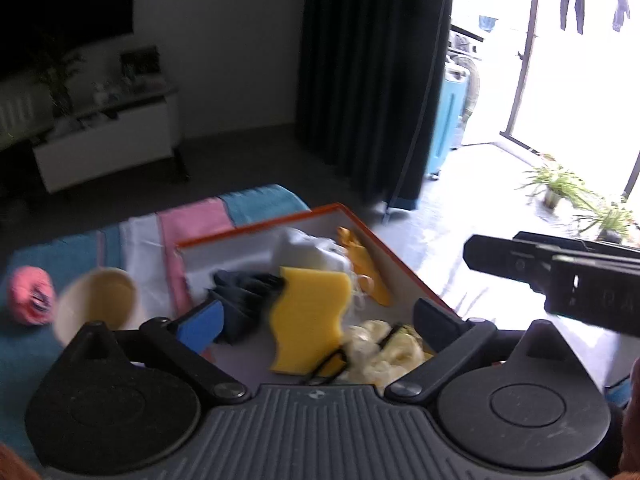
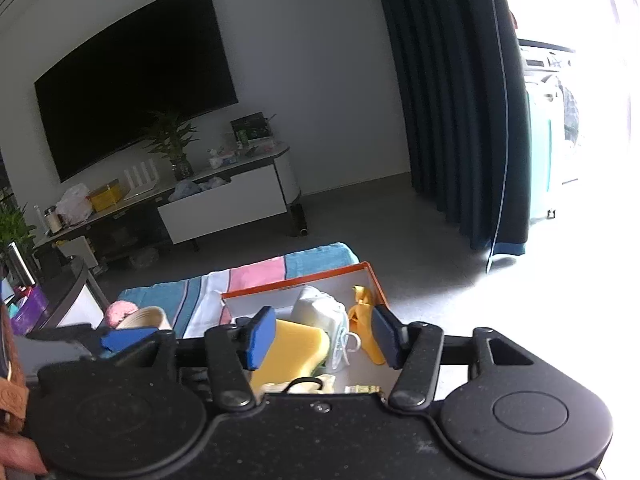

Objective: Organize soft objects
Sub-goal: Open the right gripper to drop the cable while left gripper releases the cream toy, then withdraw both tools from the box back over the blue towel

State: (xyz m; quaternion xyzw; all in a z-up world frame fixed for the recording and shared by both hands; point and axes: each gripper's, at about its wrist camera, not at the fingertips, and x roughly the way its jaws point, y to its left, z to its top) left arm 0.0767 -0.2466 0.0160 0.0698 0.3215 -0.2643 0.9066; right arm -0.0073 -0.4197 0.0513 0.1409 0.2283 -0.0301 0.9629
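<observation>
Left wrist view: the left gripper (image 1: 316, 320) hangs over the near end of an orange-rimmed box (image 1: 400, 258), jaws spread wide and holding nothing, tilted down toward the contents. Inside the box lie a yellow sponge (image 1: 310, 312), a dark cloth (image 1: 248, 296), a white bundle (image 1: 312, 254) and a pale fluffy piece (image 1: 380, 348). Left of the box, on a striped towel (image 1: 192, 220), sit a cream cup (image 1: 98, 304) and a pink ball (image 1: 32, 294), apparently still unsorted. The right gripper (image 2: 322, 338), jaws partly spread and empty, hovers above the same box. Next, one gripper likely must swing left of the box and close on the pink ball.
</observation>
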